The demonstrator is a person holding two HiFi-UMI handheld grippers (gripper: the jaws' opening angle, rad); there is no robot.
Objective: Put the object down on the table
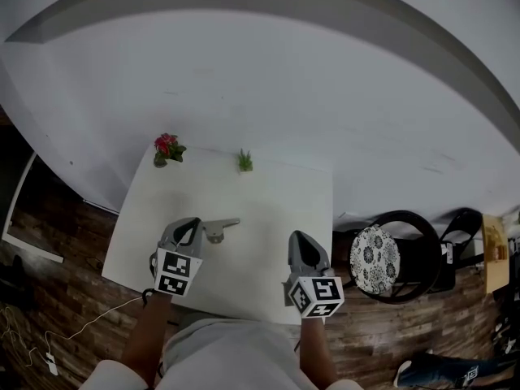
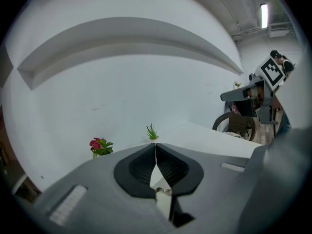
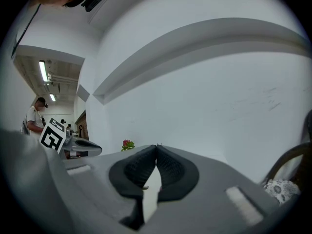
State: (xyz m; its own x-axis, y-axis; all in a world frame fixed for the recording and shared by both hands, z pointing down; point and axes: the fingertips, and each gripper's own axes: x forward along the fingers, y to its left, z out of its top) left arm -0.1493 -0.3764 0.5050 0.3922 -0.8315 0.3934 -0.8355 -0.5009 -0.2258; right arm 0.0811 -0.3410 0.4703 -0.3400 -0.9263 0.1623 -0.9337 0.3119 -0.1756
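The left gripper's (image 2: 155,145) two jaws are seen pressed together, the dark pads (image 2: 141,167) meeting along one line with nothing pinched between them. A small glint of metal is glimpsed through the gap below the pads. The right gripper's (image 3: 156,146) two jaws are likewise closed tip to tip, and nothing is held.

In the head view, one grey metal object (image 1: 219,228) is found lying on the white table (image 1: 268,193), just beside the left gripper's tip. Its thin end is pointed toward the right gripper's side. The right gripper is held apart from it, near the table's near edge.

Two plants are set at the far edge: one red-flowered plant (image 1: 168,148) and one green plant (image 1: 244,161). Two dark chairs (image 1: 422,254) are placed at the table's right, one with a patterned cushion (image 1: 374,258).
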